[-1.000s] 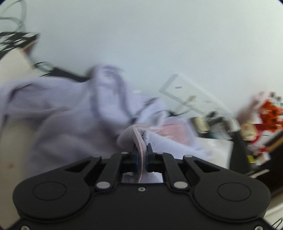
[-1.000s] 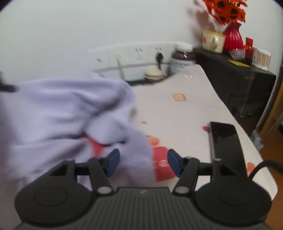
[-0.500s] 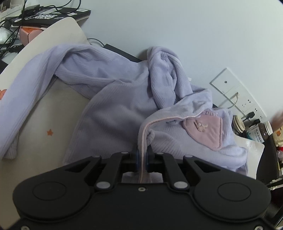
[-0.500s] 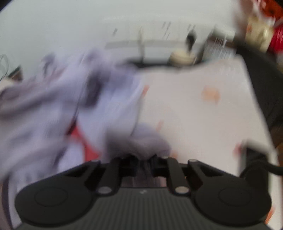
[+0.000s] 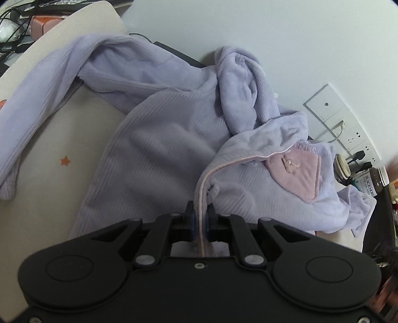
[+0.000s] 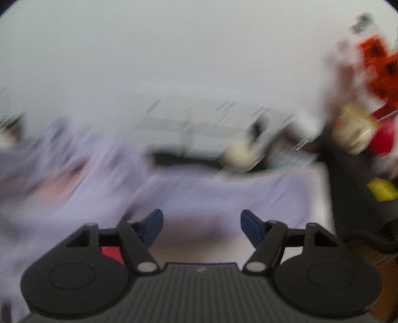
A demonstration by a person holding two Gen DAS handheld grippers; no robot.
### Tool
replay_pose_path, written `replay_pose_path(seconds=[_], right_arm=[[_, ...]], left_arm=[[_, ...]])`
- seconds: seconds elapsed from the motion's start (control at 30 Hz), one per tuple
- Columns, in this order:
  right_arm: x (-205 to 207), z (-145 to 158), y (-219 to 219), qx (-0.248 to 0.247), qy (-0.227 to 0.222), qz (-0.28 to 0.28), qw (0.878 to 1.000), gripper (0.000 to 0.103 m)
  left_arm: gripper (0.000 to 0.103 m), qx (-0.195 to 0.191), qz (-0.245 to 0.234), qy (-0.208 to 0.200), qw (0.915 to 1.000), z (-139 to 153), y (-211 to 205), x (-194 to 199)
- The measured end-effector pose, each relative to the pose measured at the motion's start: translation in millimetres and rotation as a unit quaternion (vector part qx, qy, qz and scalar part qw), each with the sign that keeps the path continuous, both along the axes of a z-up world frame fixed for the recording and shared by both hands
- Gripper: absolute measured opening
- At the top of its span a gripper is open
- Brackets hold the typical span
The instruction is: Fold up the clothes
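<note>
A lilac ribbed hooded top [image 5: 159, 149] lies crumpled on the white table [image 5: 49, 203], one sleeve stretched to the left, a pink patch [image 5: 296, 174] at right. My left gripper [image 5: 201, 218] is shut on the top's pink-trimmed edge at its near side. In the blurred right wrist view the lilac top [image 6: 74, 198] spreads across the table in front. My right gripper [image 6: 201, 223] is open and empty just above the cloth.
Wall sockets [image 5: 343, 129] and jars [image 5: 370, 181] stand at the back right. Cables and boxes [image 5: 29, 17] sit at the far left. A dark cabinet [image 6: 358, 198] with orange flowers [image 6: 383, 64] and a red vase stands right of the table.
My right gripper, shut on the cloth half a second ago, has opened and let go; its view is swinging. My left gripper still holds the trimmed edge, little moved.
</note>
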State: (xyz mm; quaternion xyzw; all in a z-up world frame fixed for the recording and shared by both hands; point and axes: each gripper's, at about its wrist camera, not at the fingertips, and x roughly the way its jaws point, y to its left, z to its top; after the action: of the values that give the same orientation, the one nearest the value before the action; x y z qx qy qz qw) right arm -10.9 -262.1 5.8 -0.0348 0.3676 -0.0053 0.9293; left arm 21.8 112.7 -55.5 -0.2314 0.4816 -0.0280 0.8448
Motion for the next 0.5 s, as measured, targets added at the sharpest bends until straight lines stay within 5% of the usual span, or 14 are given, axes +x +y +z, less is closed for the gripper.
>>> replay_pose_path(seconds=[0.13, 0.5], right_arm=[[-16, -43, 37, 0.035, 0.053, 0.064, 0.996, 0.059], [9, -73, 84, 0.022, 0.043, 0.134, 0.990, 0.059]], left_arm=[[0.008, 0.015, 0.009, -0.013, 0.9998, 2, 0, -1], [0.008, 0.025, 0.003, -0.027, 0.9993, 12, -1, -4]])
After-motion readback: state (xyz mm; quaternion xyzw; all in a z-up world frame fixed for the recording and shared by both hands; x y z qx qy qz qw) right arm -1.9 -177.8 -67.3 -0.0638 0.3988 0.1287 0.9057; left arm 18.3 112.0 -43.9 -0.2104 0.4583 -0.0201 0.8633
